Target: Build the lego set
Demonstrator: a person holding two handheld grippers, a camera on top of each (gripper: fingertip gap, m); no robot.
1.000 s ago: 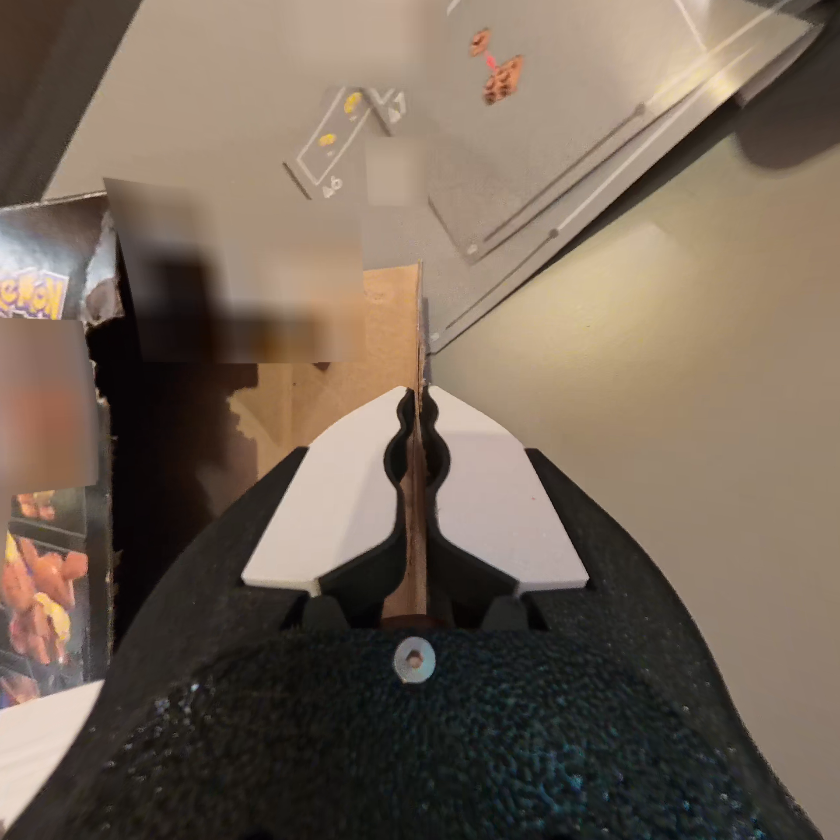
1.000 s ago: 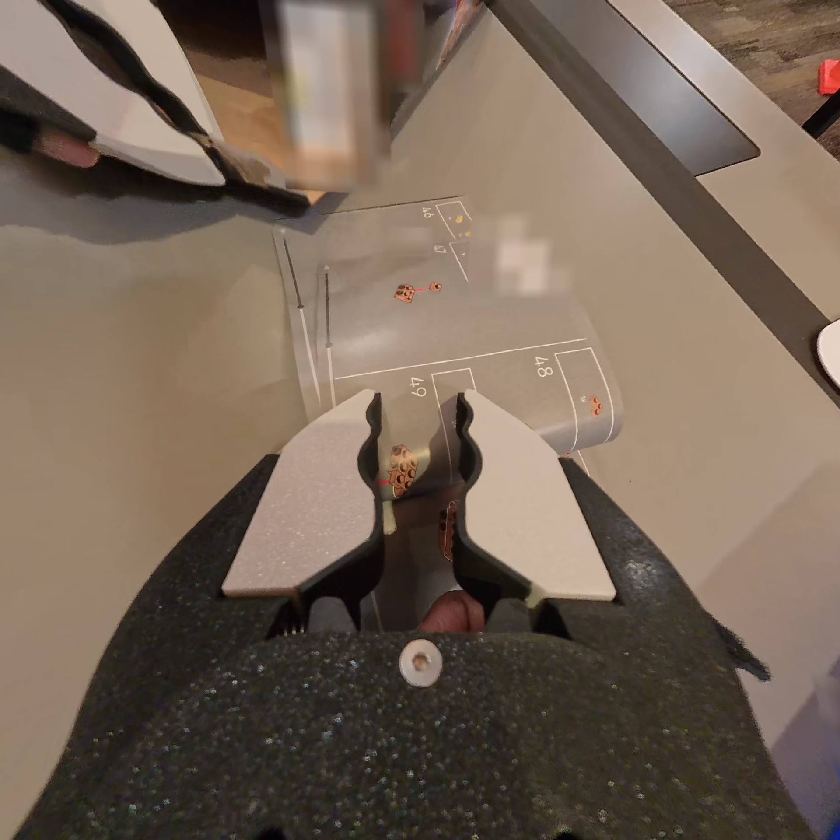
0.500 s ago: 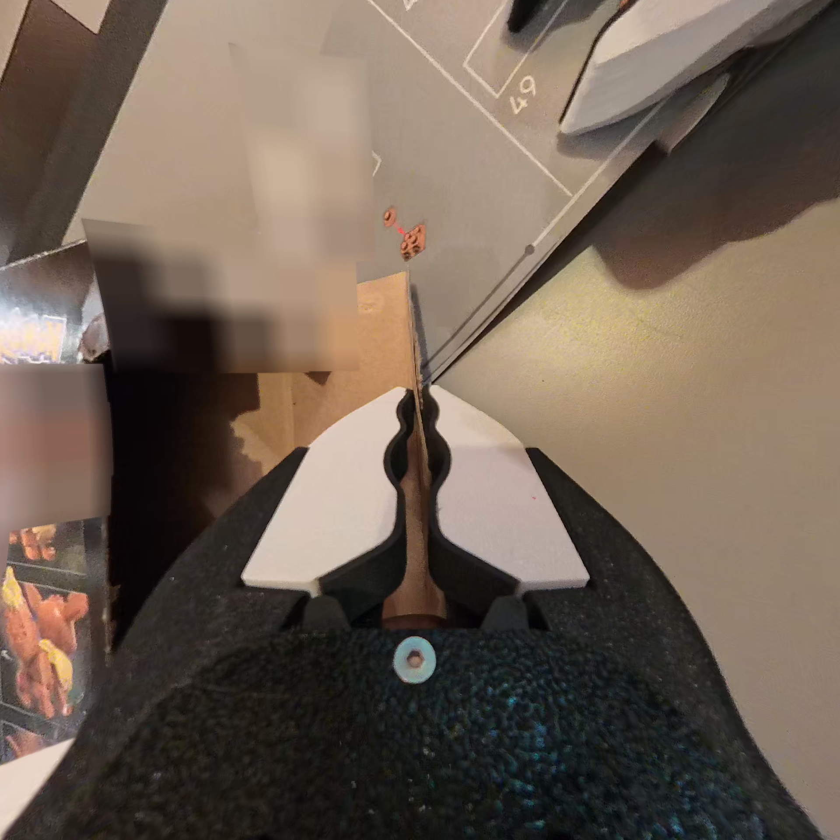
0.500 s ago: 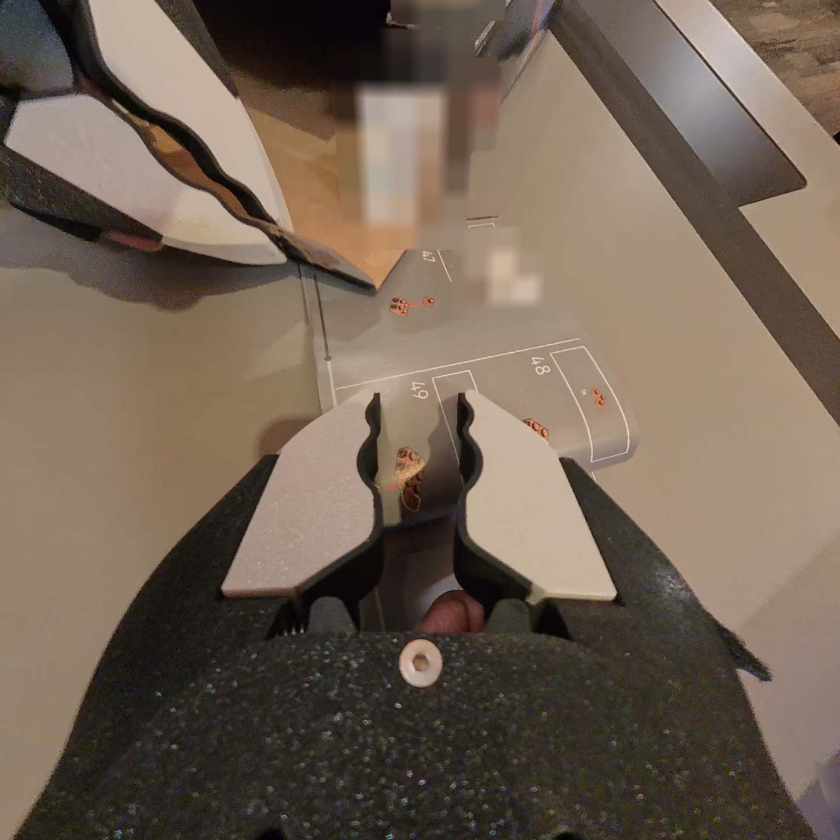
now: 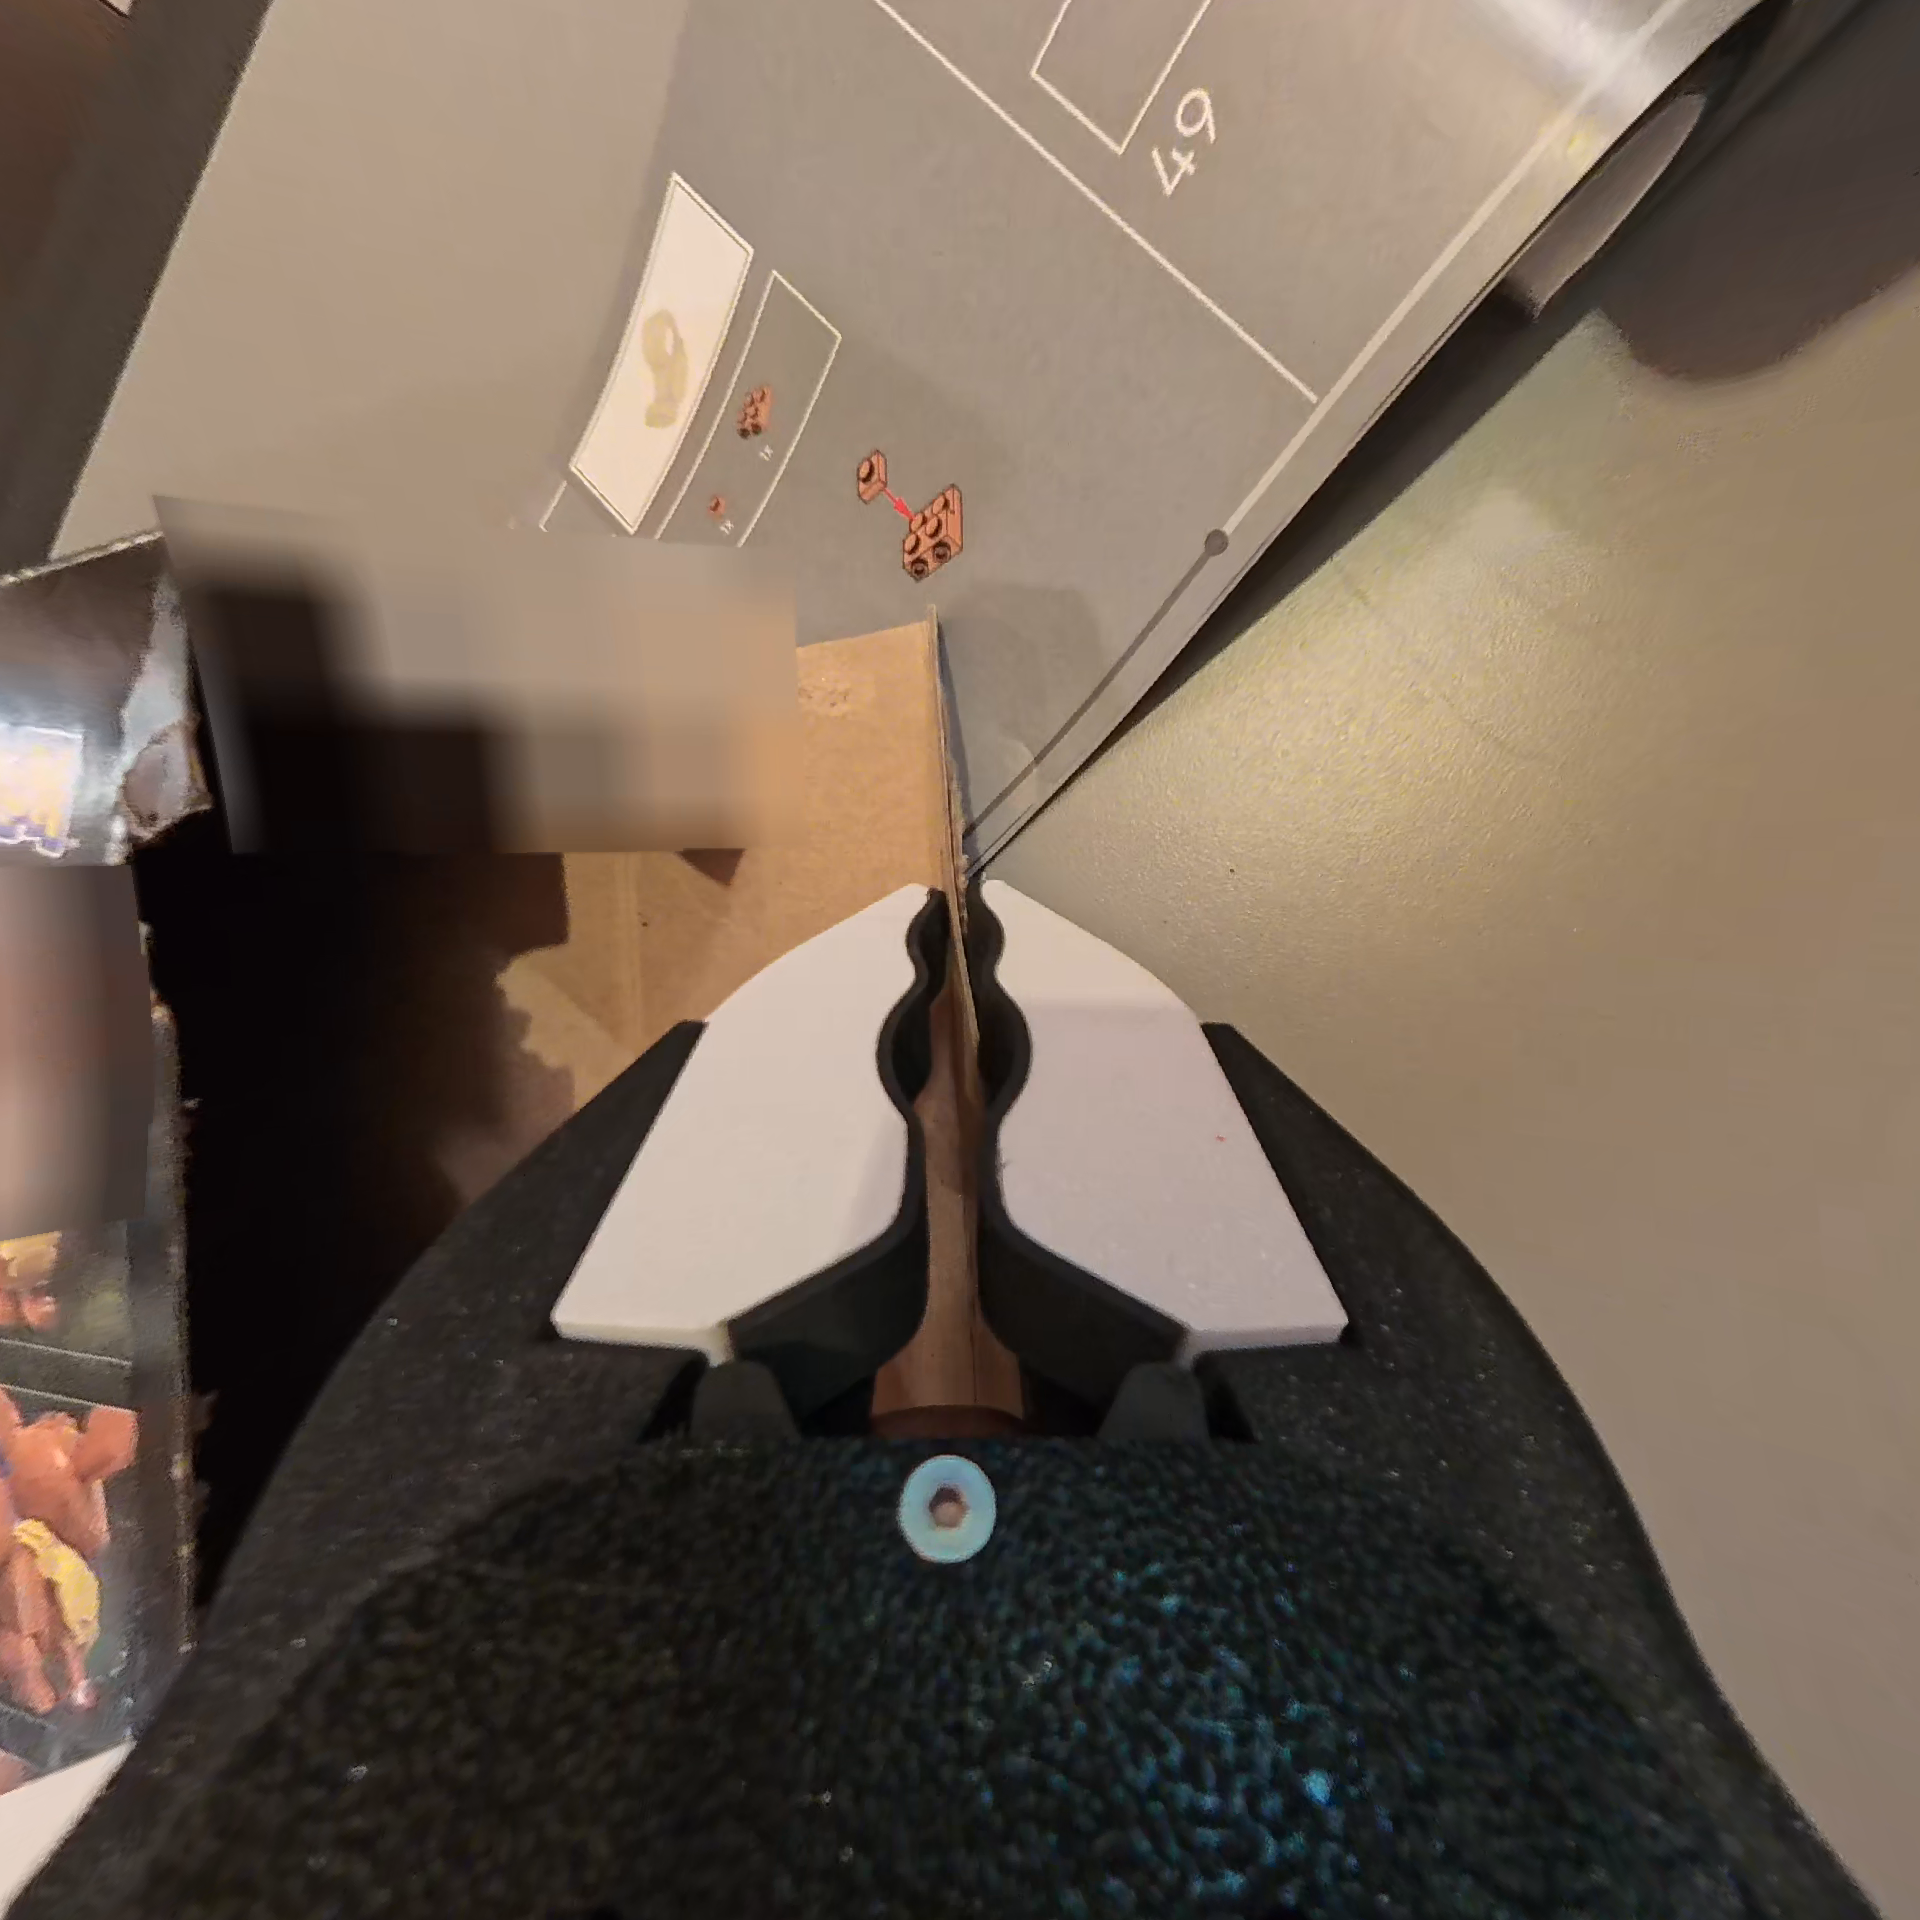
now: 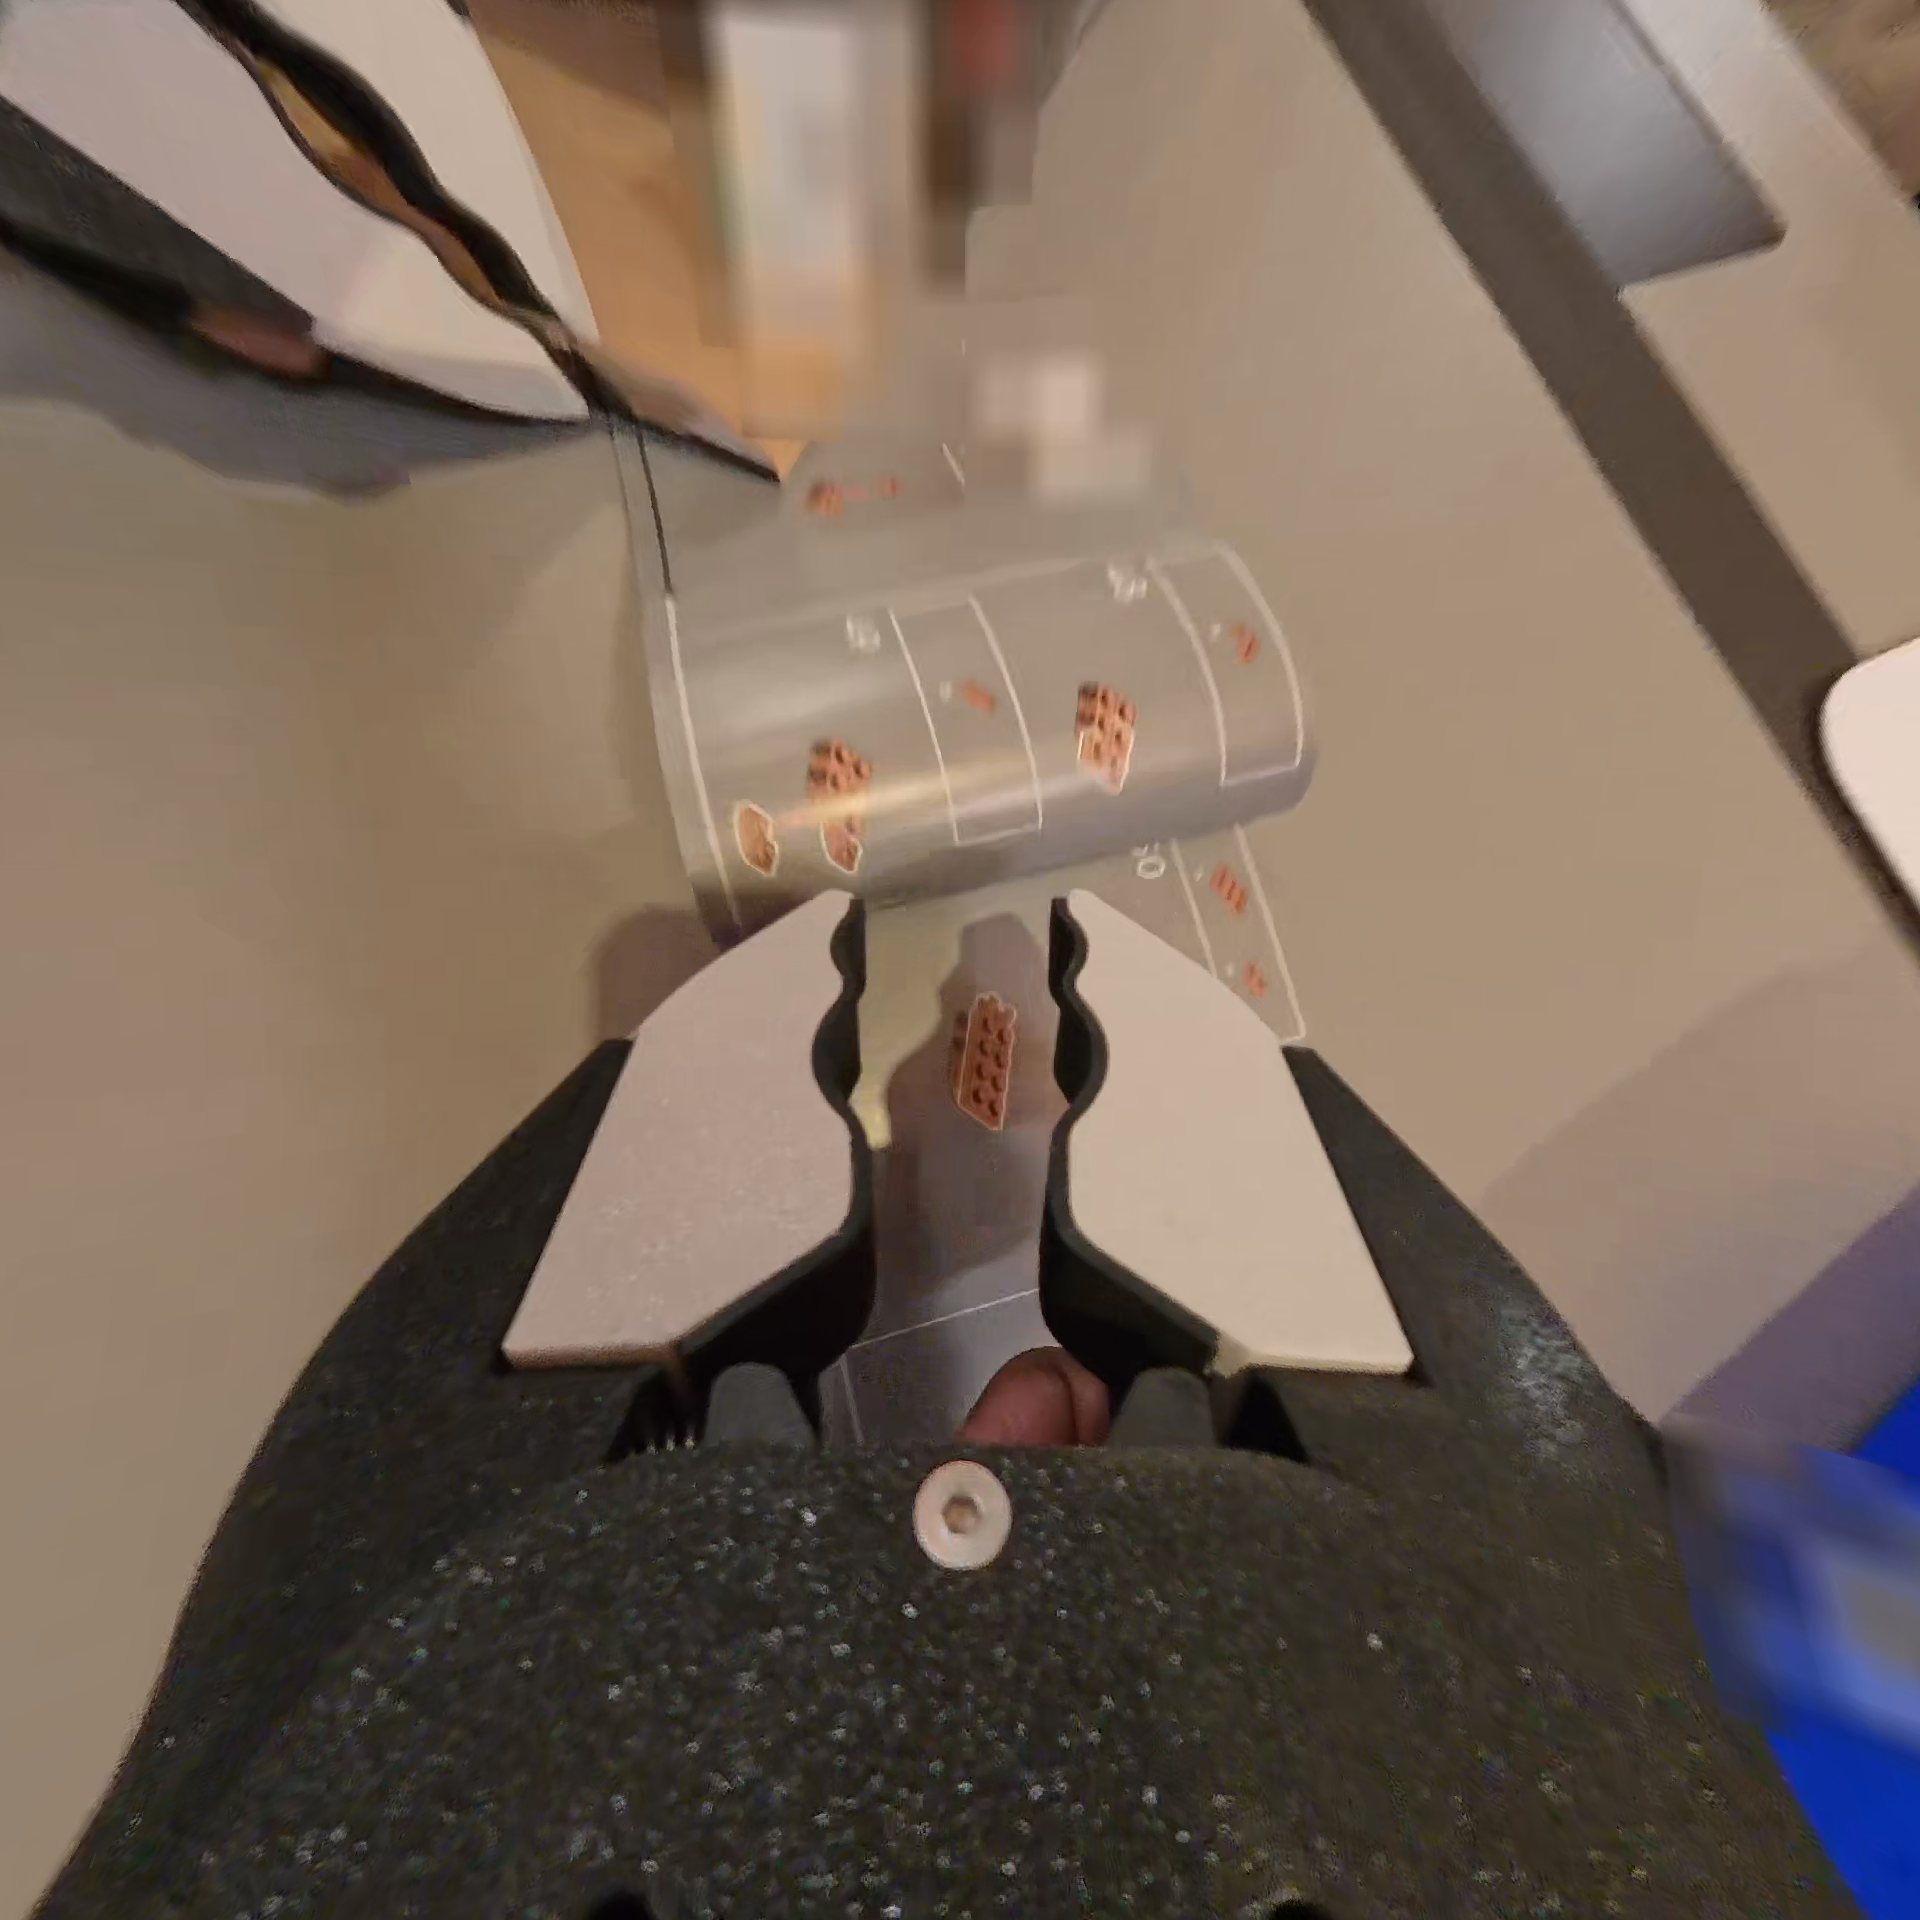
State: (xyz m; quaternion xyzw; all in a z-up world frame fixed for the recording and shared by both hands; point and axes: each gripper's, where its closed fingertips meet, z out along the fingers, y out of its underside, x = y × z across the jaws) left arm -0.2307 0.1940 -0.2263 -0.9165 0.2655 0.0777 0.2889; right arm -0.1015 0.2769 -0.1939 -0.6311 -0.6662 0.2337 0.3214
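Note:
My left gripper (image 5: 956, 894) is shut on the thin edge of a brown cardboard flap (image 5: 862, 748) of an open printed box (image 5: 62, 1351). It also shows in the right wrist view (image 6: 592, 400), with the cardboard pinched between its white fingers. A grey building-instruction booklet (image 5: 987, 260) lies just past the flap. My right gripper (image 6: 956, 909) is open and low over the booklet. A glossy page (image 6: 987, 727) stands curled up in an arch just ahead of its fingertips. A lower page with a brown brick drawing (image 6: 977, 1049) shows between the jaws, and neither pad presses on it.
The beige table (image 5: 1507, 935) spreads right of the box. In the right wrist view a dark strip (image 6: 1610, 312) runs along the far right, a white object (image 6: 1881, 748) sits at the right edge, and a blurred blue thing (image 6: 1818, 1610) is at lower right. The left gripper's tips are roughly 15 cm from the right gripper's. My right gripper's tips are some 25 cm from the white object (image 6: 1881, 748).
The booklet page has lifted and curled over, away from my right gripper, whose jaws stayed apart. My left gripper kept its hold on the flap, and the booklet now looks nearer.

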